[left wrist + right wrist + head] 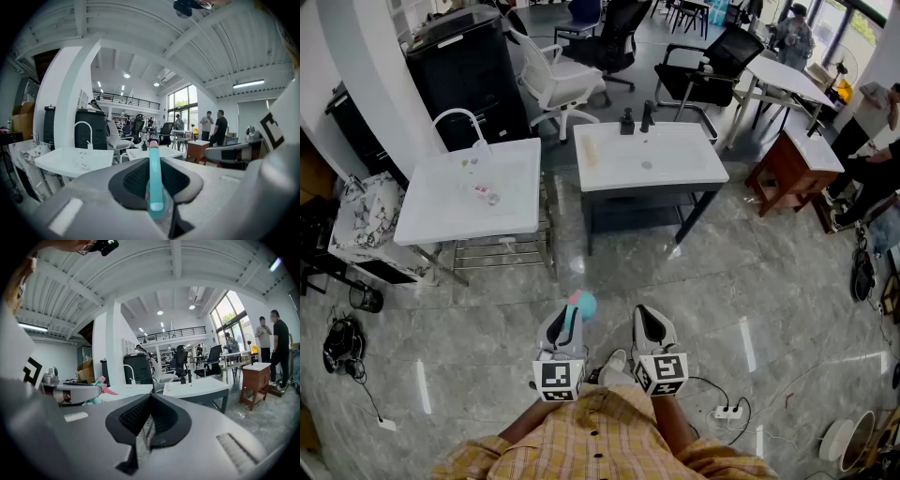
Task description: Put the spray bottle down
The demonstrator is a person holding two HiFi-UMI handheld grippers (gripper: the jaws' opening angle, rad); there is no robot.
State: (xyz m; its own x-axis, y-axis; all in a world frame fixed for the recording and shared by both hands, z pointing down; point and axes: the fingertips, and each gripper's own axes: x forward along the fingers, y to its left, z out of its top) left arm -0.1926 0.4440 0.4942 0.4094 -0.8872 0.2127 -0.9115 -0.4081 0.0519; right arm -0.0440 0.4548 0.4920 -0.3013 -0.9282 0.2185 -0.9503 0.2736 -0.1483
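seen from the head view, a person stands holding two tong-like grippers close in front of the body. the main risk is a drop: the spray bottle [579, 306] sits in the left gripper [565, 325] with only the bare stone floor [628, 267] beneath it, and no surface is within reach, so letting go here would probably send it to the ground. the nearest places to set it down, a white basin table [441, 211] ahead and to the left of the grippers and a second basin table [675, 169] ahead and slightly right, are both well apart from them. a second risk is the grip itself: the left gripper view shows the jaws clamped round the bottle's narrow top, with the teal trigger and pink nozzle standing up between the pads and the clear body hanging below, so the bottle could swing or slip during the carry, and a harder squeeze might fire the trigger. the right gripper [651, 325], just beside the left, has its jaws pressed together with nothing between them.
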